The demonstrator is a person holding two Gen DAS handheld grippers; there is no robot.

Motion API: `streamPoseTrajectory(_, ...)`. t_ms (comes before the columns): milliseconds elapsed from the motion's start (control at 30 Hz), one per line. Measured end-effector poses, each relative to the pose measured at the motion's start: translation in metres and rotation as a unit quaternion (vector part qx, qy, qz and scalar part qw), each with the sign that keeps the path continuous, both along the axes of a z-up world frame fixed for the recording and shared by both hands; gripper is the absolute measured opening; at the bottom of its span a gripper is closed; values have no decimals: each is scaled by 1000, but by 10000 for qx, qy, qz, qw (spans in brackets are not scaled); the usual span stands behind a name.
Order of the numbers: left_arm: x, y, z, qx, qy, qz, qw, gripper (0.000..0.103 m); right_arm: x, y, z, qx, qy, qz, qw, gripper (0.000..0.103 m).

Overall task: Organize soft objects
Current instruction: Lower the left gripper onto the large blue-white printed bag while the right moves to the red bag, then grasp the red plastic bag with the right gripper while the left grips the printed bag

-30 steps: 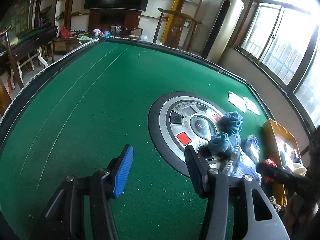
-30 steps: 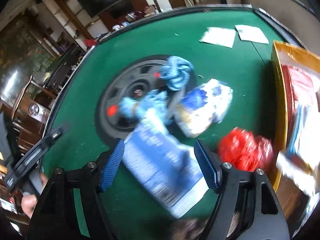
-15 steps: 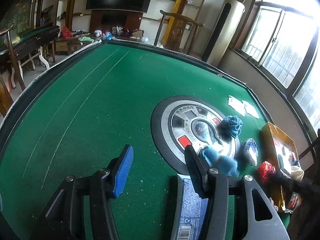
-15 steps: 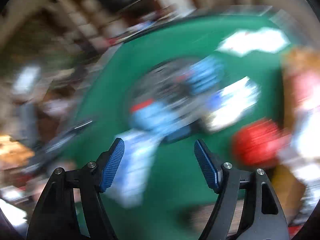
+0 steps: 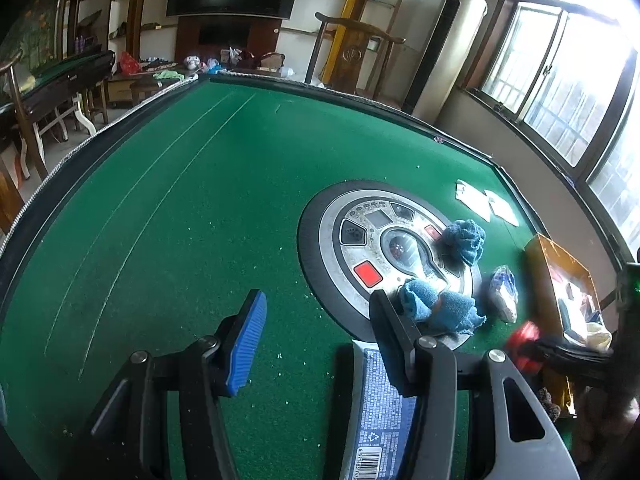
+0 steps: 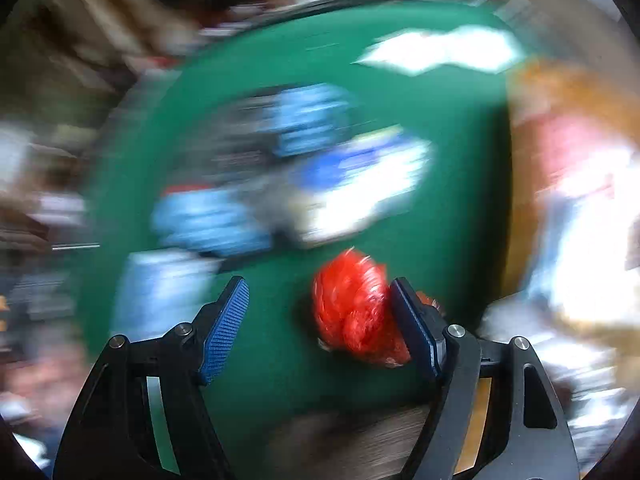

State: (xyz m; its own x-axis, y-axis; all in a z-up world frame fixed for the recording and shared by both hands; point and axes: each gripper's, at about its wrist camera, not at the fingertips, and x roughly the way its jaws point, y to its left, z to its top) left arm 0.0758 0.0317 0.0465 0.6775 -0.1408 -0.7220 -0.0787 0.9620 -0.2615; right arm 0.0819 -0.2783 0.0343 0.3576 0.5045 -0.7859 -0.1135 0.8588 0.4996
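Note:
Two blue cloths lie on the round console of the green table: one crumpled (image 5: 438, 306) near its front edge, one balled (image 5: 464, 240) at its right. A blue tissue pack (image 5: 378, 408) lies on the felt under my left gripper's right finger. A blue-white packet (image 5: 505, 294) and a red soft ball (image 5: 526, 344) lie to the right. My left gripper (image 5: 316, 332) is open and empty. In the blurred right wrist view my right gripper (image 6: 318, 316) is open, with the red ball (image 6: 352, 308) between the fingers against the right finger.
An orange box (image 5: 560, 280) with mixed items stands at the table's right edge. Two white papers (image 5: 486, 204) lie at the far right. The round console (image 5: 360, 236) is set in the table's middle. Green felt (image 5: 180, 220) stretches left.
The right gripper let go of the blue tissue pack, which now lies on the felt, and swung right so the red ball sits between its fingers. The left gripper hardly moved.

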Motion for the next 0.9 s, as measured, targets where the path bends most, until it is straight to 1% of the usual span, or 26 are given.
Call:
streamPoseTrajectory(33, -1, 0, 1, 4, -11, -3, 10000, 54, -2, -2, 3, 595, 37, 145, 9981, 73)
streamPoseTrajectory(67, -1, -1, 1, 22, -26, -6, 10000, 54, -7, -2, 12, 452, -218, 65, 9987, 73)
streamPoseTrajectory(133, -1, -2, 1, 62, -26, -17, 10000, 54, -12, 0, 22, -410, -642, -105, 9970, 73)
streamPoseTrajectory(167, -1, -2, 0, 68, -9, -17, 10000, 54, -13, 1, 22, -631, -725, -85, 9953, 73)
streamPoseTrajectory(267, 1, -2, -2, 71, 47, -2, 10000, 54, -16, 6, 12, -352, -684, 249, 9967, 73)
streamPoseTrajectory(300, 2, -2, -3, 73, 64, 3, 10000, 54, -19, 10, 9, -437, -758, 339, 9956, 73)
streamPoseTrajectory(333, 2, -2, -3, 76, 66, 2, 9999, 54, -21, 14, 7, -630, -821, 332, 9941, 73)
streamPoseTrajectory(367, 2, -2, -3, 87, 64, 0, 9999, 54, -21, 16, 3, -825, -825, 280, 9928, 73)
streamPoseTrajectory(400, 2, -2, -4, 104, 66, -1, 9999, 54, -19, 17, 0, -901, -806, 240, 9924, 73)
streamPoseTrajectory(467, 2, -3, -4, 128, 87, -22, 9999, 54, -20, 17, -4, -824, -768, 233, 9934, 73)
streamPoseTrajectory(500, 2, -3, -5, 136, 97, -30, 9999, 54, -20, 23, -6, -864, -757, 264, 9930, 73)
streamPoseTrajectory(533, 3, -4, -5, 150, 118, -48, 9998, 54, -20, 28, -9, -1003, -780, 296, 9914, 73)
streamPoseTrajectory(633, 3, -6, -6, 159, 161, -111, 9997, 54, -16, 46, -21, -1637, -753, 373, 9829, 73)
streamPoseTrajectory(700, 3, -8, -6, 171, 199, -168, 9995, 54, -20, 51, -25, -1862, -879, 473, 9774, 60)
streamPoseTrajectory(733, 3, -9, -6, 155, 232, -231, 9993, 54, -21, 52, -26, -1962, -879, 489, 9754, 56)
streamPoseTrajectory(767, 2, -10, -7, 138, 263, -272, 9992, 54, -22, 50, -24, -1923, -937, 454, 9758, 53)
streamPoseTrajectory(833, 2, -13, -8, 2, 409, -426, 9983, 54, -24, 40, -16, -1778, -1136, 305, 9770, 53)
streamPoseTrajectory(900, 3, -18, -12, -398, 695, -802, 9936, 54, -29, 28, -5, -1540, -1449, 150, 9773, 53)
